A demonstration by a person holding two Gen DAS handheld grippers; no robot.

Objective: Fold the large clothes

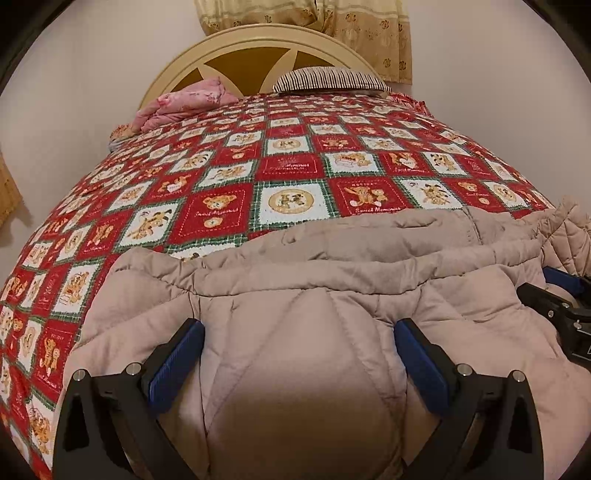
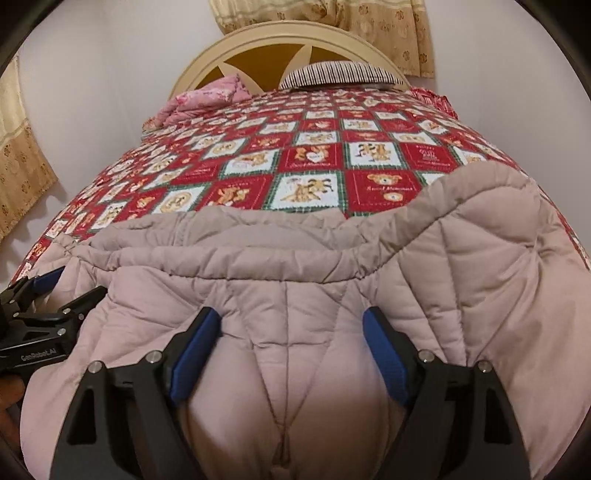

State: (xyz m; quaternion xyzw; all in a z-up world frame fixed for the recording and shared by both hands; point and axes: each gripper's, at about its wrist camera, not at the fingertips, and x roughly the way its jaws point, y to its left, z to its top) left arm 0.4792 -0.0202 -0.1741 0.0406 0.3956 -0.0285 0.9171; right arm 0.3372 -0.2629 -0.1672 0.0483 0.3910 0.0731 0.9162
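A large beige quilted puffer jacket (image 1: 332, 251) lies across the near end of the bed, its far edge bunched in a ridge. My left gripper (image 1: 298, 326) has a thick bulge of the jacket between its blue pads (image 1: 177, 365), and creases run out from the grip. In the right wrist view the jacket (image 2: 258, 243) bulges the same way between the pads of my right gripper (image 2: 291, 314), which stands wide around the padding. The two grippers are side by side: the right gripper (image 1: 565, 295) shows at the right edge, the left gripper (image 2: 55, 291) at the left edge.
The bed carries a red, white and green teddy-bear quilt (image 1: 291, 166). At its head are a striped pillow (image 1: 328, 79), a folded pink blanket (image 1: 184, 103) and a cream headboard (image 1: 258, 40). Beige curtains (image 1: 369, 26) hang behind. A white wall runs along the left.
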